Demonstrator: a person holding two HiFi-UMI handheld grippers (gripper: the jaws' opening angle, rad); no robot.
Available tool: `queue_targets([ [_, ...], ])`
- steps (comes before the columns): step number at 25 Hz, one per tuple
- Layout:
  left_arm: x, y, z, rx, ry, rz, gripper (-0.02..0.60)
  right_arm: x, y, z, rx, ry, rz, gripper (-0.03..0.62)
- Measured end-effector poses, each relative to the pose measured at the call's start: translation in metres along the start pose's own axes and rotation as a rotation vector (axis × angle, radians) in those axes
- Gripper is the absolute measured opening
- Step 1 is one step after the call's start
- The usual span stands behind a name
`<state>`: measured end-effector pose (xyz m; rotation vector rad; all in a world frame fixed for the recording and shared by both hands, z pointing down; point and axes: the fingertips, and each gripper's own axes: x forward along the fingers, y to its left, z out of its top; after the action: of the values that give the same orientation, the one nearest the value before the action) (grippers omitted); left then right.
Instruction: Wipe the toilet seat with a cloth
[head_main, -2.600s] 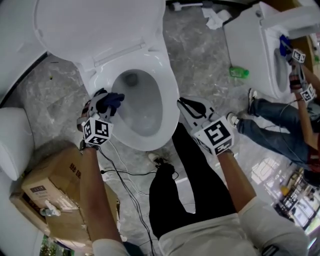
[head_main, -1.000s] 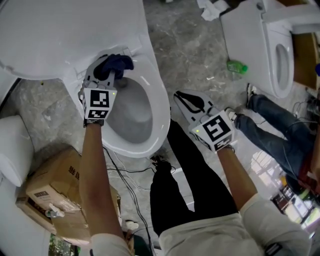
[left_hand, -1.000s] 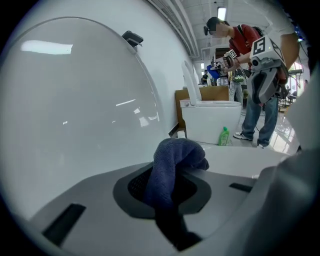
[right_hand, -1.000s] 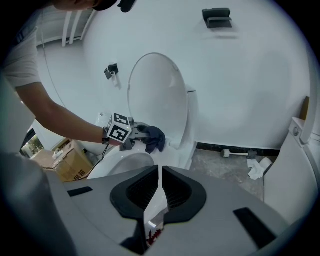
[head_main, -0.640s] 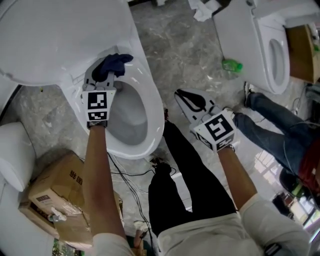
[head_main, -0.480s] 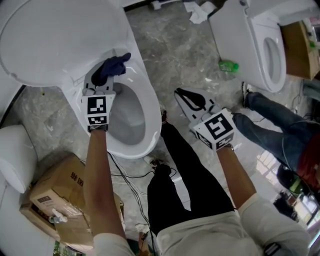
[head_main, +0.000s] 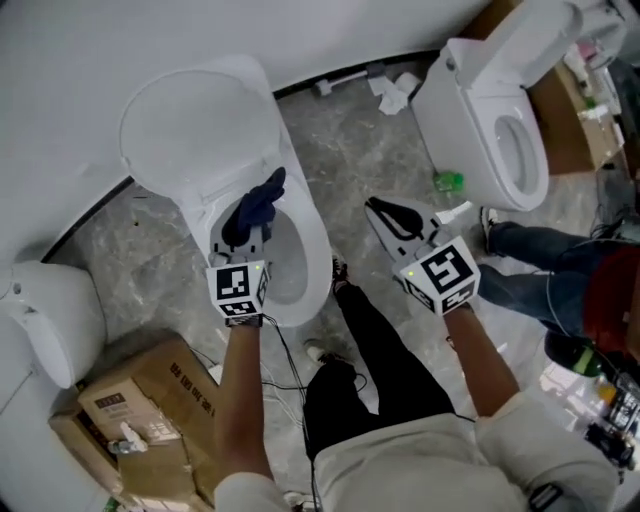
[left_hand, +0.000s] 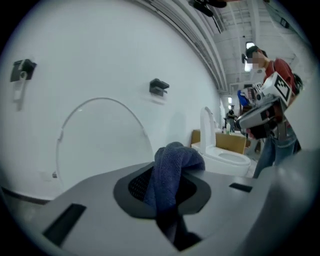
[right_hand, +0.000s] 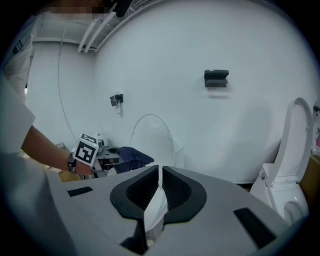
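Left claw (head_main: 248, 228): clamped on a dark blue cloth (head_main: 257, 202). In the left gripper view I see the fabric pinched between the pads, with a rounded fold standing above them.
Cloth position: from the head view it sits over the rear of the bowl, just in front of the hinge. I cannot tell from there whether it touches. In the left gripper view only the raised lid and the white wall show behind it.
Right claw (head_main: 380, 212): pads pressed together. A thin pale sliver runs along the seam in the right gripper view, and I cannot tell what it is. This claw hangs over the floor, to the right of the toilet and apart from it.
Toilet seat (head_main: 322, 255): white ring round the bowl, lying down. The left claw's marker cube covers its near-left part.
Lid (head_main: 198, 125): tipped up against the curved white wall.
Floor (head_main: 365, 150): grey marble. Black cables (head_main: 290, 350) trail below the bowl.
Second toilet (head_main: 470, 110): upper right, lid up, well apart from mine.
Green bottle (head_main: 448, 181): lying on the floor near the second toilet's base.
Crumpled paper (head_main: 391, 96): on the floor by the wall.
Cardboard box (head_main: 150, 400): lower left, beside my left arm.
Other person (head_main: 535, 250): jeans-clad leg at the right edge.
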<state>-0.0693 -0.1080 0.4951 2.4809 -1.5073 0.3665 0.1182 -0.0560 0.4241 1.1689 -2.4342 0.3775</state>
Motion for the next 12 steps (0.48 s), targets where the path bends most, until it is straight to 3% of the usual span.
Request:
queue_targets([
  [2, -0.027, -0.006, 0.027, -0.037, -0.036, 0.03, 0.041, -0.015, 0.004, 0.025, -0.003, -0.028, -0.013, 0.044],
  [12, -0.149, -0.026, 0.137, -0.026, -0.123, 0.049, 0.041, -0.1, 0.066, 0.118, -0.021, -0.132, -0.013, 0.043],
])
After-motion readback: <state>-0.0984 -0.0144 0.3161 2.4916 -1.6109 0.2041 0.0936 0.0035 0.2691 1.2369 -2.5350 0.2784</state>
